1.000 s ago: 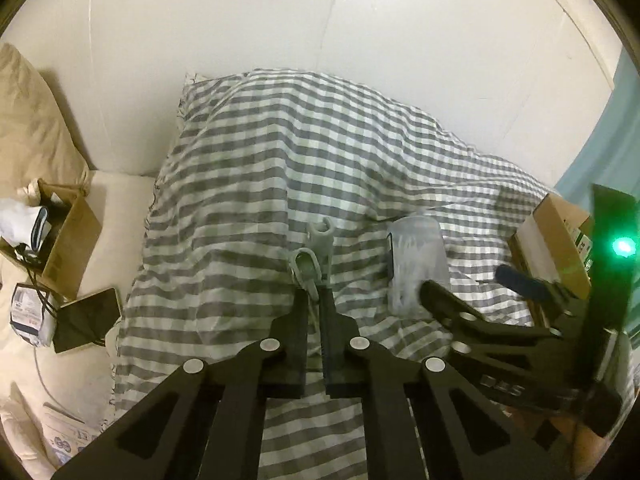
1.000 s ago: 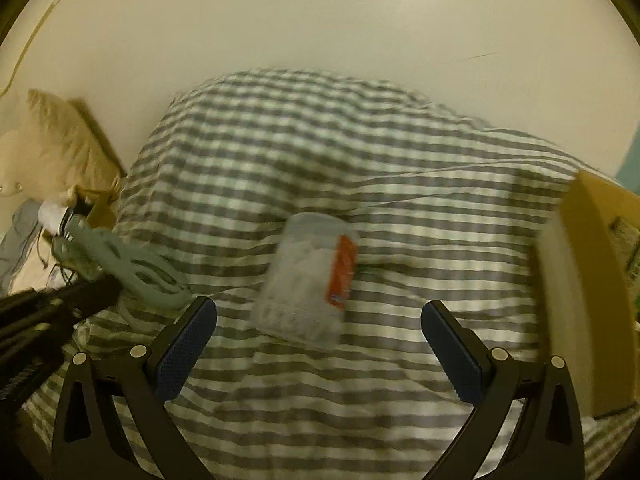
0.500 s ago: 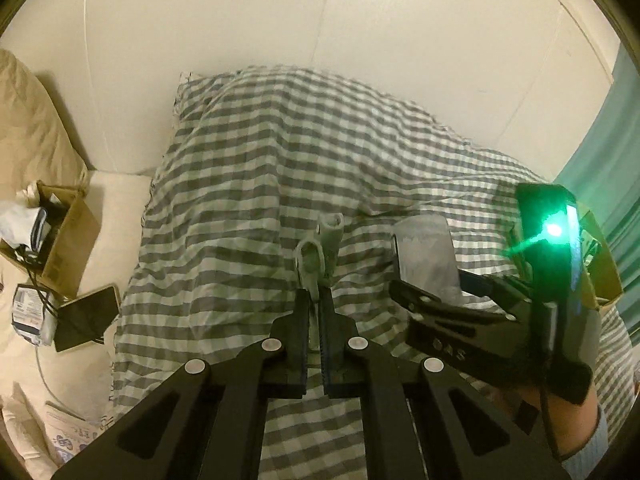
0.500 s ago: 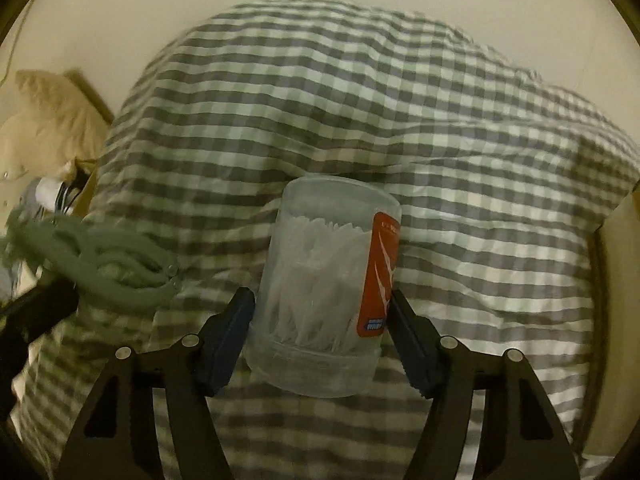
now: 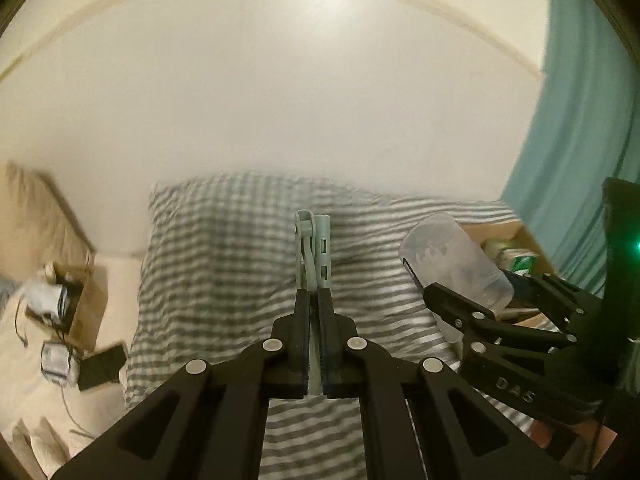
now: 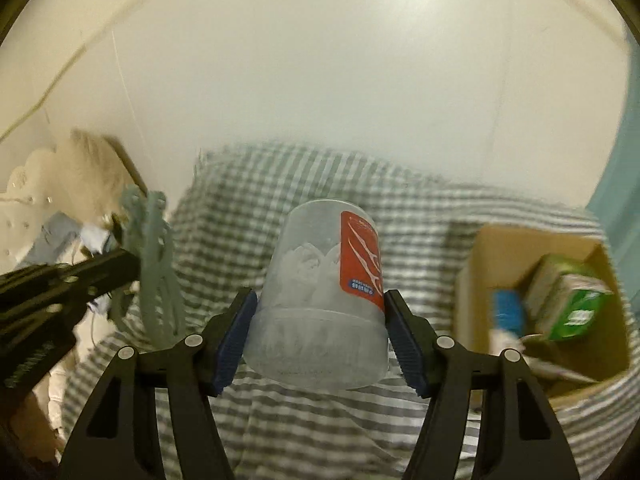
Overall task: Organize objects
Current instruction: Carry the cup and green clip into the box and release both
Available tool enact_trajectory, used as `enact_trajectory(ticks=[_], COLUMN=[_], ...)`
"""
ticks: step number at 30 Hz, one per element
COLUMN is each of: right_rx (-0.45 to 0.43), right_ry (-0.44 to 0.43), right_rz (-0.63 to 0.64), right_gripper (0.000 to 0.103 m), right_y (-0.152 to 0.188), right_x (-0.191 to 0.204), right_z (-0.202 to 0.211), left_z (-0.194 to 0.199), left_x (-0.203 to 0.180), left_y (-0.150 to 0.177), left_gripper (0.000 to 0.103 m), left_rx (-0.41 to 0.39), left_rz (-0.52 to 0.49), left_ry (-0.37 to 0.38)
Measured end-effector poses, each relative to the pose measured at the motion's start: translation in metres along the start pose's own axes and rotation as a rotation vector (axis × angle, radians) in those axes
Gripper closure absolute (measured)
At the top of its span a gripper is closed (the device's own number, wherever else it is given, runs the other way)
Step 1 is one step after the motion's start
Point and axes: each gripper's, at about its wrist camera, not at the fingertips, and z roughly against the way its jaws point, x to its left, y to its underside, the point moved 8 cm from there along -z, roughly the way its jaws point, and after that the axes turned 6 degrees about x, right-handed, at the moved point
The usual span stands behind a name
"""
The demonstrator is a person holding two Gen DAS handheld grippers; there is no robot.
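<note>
Right wrist: checked bed cover [image 6: 280, 420] below, cardboard box [image 6: 516, 248] near right. Right tool [image 6: 320, 332] clamps clear plastic jar [image 6: 316, 304] between its pads, lifted off the cover. Left tool [image 5: 314, 332] pinched narrow on grey-green clip [image 5: 316, 252], left of the jar.

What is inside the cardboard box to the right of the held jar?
The cardboard box holds a green carton and a blue item; anything beneath them is hidden.
</note>
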Motion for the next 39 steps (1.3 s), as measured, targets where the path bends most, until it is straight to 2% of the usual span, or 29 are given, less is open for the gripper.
enact_trajectory(ticks=[5, 9, 13, 17, 23, 28, 39], right_rx=[-0.093, -0.117, -0.129, -0.126, -0.077, -0.034, 0.026], right_ry=[0.035, 0.084, 0.154, 0.209, 0.263, 0.253, 0.232], right_rz=[-0.025, -0.047, -0.072, -0.119, -0.208, -0.259, -0.263], right_gripper=[0.039, 0.039, 0.039, 0.039, 0.039, 0.039, 0.040], right_y=[-0.008, -0.004, 0.004, 0.012, 0.027, 0.031, 0.035], right_x=[-0.036, -0.077, -0.126, -0.171, -0.228, -0.256, -0.272], right_z=[0.067, 0.112, 0.144, 0.153, 0.127, 0.088, 0.032], left_z=[0.036, 0.049, 0.047, 0.022, -0.027, -0.074, -0.155], left_x=[-0.066, -0.132, -0.196, -0.249, -0.271, -0.267, -0.259], left_y=[-0.029, -0.047, -0.053, -0.048, -0.036, -0.032, -0.009], left_gripper=[0.100, 0.100, 0.100, 0.100, 0.100, 0.100, 0.100], left_rx=[-0.078, -0.120, -0.136, -0.106, -0.025, 0.048, 0.175], left_rz=[-0.078, -0.157, -0.215, -0.276, -0.299, -0.275, -0.246], left_ry=[0.036, 0.069, 0.147, 0.188, 0.197, 0.177, 0.118])
